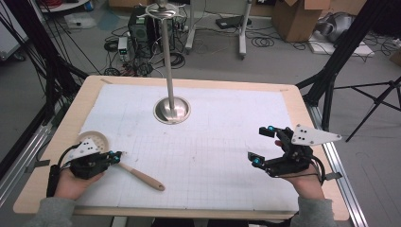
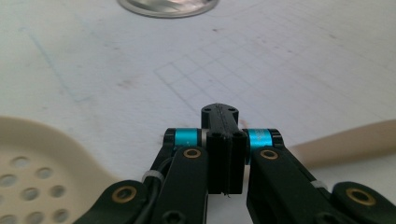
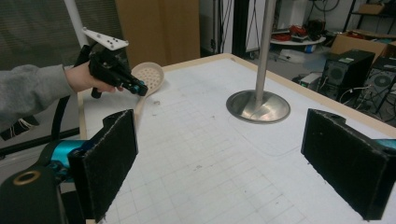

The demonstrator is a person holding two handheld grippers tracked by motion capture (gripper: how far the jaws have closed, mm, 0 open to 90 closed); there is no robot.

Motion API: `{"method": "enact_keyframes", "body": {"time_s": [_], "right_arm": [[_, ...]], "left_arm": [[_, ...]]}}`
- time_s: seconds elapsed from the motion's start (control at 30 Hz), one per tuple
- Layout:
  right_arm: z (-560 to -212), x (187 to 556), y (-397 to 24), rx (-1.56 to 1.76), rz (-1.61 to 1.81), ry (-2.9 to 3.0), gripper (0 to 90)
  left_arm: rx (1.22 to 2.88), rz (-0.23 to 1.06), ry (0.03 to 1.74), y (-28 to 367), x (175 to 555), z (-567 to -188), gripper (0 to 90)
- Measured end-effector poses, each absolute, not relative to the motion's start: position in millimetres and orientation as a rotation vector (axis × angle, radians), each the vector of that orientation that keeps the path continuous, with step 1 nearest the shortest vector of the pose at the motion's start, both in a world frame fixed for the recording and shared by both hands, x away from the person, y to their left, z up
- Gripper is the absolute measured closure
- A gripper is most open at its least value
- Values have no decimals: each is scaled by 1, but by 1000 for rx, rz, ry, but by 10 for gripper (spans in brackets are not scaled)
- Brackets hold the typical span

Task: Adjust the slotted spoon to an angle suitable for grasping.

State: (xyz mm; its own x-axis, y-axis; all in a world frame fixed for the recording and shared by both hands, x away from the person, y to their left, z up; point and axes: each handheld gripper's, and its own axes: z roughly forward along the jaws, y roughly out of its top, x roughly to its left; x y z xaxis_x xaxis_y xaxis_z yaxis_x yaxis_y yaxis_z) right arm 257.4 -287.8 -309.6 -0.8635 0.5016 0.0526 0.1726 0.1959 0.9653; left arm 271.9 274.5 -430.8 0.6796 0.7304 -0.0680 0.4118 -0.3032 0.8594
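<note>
A cream slotted spoon (image 1: 97,139) with a wooden handle (image 1: 143,178) lies on the white mat at the left. My left gripper (image 1: 117,154) hovers just over the spoon's neck, its jaws shut flat against each other with nothing seen between them. In the left gripper view the perforated head (image 2: 32,163) shows at the left and the handle (image 2: 345,142) at the right, passing under my left gripper (image 2: 219,112). My right gripper (image 1: 261,145) hangs over the mat's right side, open and empty. From the right gripper view (image 3: 219,163), the spoon (image 3: 148,77) and left gripper (image 3: 139,88) are far off.
A metal stand with a round base (image 1: 172,111) and a tall pole (image 1: 166,52) rises at the mat's far middle. The wooden table rim (image 1: 61,137) frames the mat. Cables, computer cases and cardboard boxes sit on the floor beyond.
</note>
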Motion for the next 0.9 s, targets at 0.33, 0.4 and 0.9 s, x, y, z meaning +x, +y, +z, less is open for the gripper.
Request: {"method": "enact_keyframes", "body": {"time_s": [0.33, 0.4, 0.9], "right_arm": [[-307, 258, -294, 653, 1746, 2164, 97], [-306, 258, -294, 654, 1746, 2158, 97], [-310, 256, -294, 664, 1732, 2173, 97]], "left_arm": [[2014, 286, 728, 252, 246, -434, 897], [2034, 267, 700, 248, 244, -436, 897], [2104, 237, 660, 224, 256, -444, 897]]}}
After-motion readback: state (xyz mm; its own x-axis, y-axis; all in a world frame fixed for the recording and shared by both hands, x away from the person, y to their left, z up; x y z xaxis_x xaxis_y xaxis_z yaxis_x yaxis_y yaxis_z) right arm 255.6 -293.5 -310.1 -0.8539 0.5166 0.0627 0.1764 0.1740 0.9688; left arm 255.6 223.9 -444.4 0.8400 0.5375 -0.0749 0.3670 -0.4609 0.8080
